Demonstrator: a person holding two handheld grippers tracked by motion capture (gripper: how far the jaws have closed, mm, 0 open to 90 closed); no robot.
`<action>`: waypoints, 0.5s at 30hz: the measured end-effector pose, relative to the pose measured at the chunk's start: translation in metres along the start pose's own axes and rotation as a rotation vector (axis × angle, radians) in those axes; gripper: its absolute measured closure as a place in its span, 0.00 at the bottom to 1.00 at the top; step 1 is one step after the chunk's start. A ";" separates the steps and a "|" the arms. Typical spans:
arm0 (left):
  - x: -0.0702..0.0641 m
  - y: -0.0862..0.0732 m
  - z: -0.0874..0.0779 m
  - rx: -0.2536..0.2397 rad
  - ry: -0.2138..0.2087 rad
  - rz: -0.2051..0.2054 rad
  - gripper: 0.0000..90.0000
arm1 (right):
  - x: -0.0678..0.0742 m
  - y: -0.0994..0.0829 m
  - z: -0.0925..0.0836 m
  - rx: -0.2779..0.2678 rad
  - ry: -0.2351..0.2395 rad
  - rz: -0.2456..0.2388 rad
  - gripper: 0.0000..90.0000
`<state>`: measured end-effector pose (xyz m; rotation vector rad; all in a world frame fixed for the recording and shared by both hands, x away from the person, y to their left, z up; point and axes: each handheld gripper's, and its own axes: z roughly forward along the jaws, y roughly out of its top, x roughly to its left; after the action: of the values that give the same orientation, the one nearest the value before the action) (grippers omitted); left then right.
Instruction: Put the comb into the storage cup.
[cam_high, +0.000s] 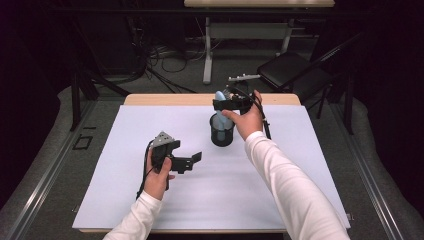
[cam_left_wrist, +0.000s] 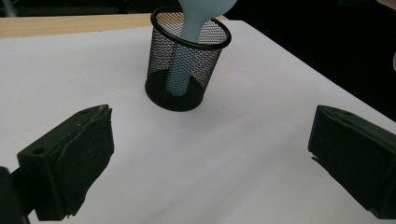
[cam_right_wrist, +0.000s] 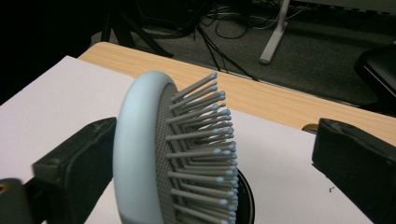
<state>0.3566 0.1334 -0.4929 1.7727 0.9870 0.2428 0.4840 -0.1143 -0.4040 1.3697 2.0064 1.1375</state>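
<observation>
So the thing everything sits around here is a black mesh cup (cam_high: 221, 131) standing upright on the white sheet (cam_high: 210, 195) that covers the table. A pale blue hairbrush (cam_high: 219, 98) stands in it handle-down; in the left gripper view you can see the handle through the mesh, reaching the cup's floor and leaning against the rim. The brush head sticks out well above the rim.

The right gripper (cam_high: 231, 103) hovers right over the cup, at the height of the brush head. In the right gripper view its jaws are spread wide, one on each side of the head: the left-hand jaw sits just beside the smooth back, maybe touching, can't tell, and the other one is well apart from the bristle tips. So it isn't pinching the brush.

The left gripper (cam_high: 192, 160) is near the cup, off to its left and closer to the person, pointed toward it. Its jaws are spread wide too, nothing between them but bare white sheet.
</observation>
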 end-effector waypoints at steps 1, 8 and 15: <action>0.000 0.000 0.000 -0.001 0.001 -0.003 0.01 | -0.001 0.000 0.000 -0.002 -0.002 0.001 0.00; 0.001 0.000 0.000 0.003 0.003 -0.006 0.01 | -0.002 0.001 -0.002 -0.006 -0.002 -0.001 0.00; 0.003 0.000 -0.002 -0.004 0.000 -0.011 0.01 | 0.000 0.002 -0.003 -0.004 0.001 -0.007 0.00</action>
<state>0.3573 0.1367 -0.4925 1.7635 0.9953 0.2375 0.4829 -0.1154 -0.4010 1.3589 2.0073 1.1384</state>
